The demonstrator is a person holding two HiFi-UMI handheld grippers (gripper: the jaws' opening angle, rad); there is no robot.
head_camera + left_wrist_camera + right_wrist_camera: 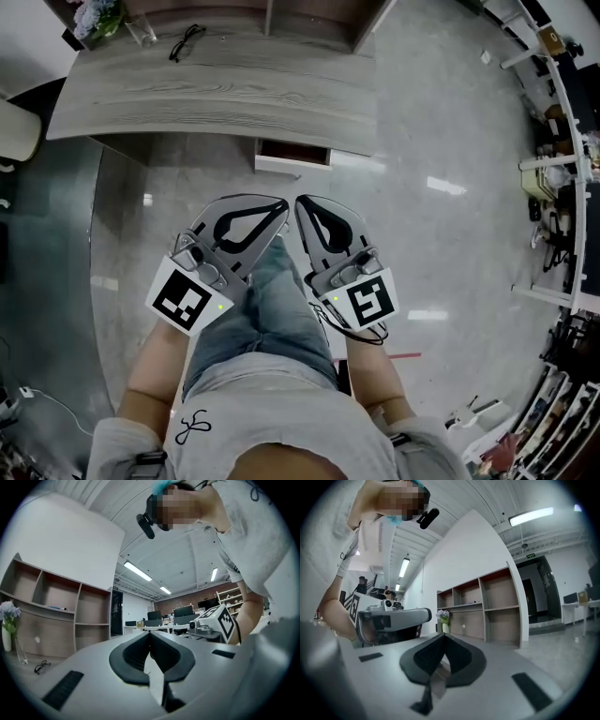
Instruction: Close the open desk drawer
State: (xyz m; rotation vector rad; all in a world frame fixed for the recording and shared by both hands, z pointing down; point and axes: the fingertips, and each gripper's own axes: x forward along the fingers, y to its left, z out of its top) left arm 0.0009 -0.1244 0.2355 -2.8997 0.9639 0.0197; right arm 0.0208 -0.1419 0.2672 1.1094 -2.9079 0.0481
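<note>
In the head view the grey wooden desk (216, 94) runs across the top. Its drawer (292, 161) stands pulled out under the front edge, white front toward me and brown inside showing. Both grippers hang above my lap, well short of the drawer. The left gripper (281, 204) and the right gripper (302, 202) are side by side with their tips almost touching. Each is shut with nothing in it. In the left gripper view the black pads (133, 656) meet at the tip of the left gripper (150, 634). The right gripper (443, 637) looks the same in its own view.
Black glasses (186, 42) and a vase of flowers (98, 17) sit on the desk by a wooden shelf unit (51, 606). A dark mat (37, 281) covers the floor at left. Racks and clutter (562, 187) line the right side. Grey floor lies between me and the desk.
</note>
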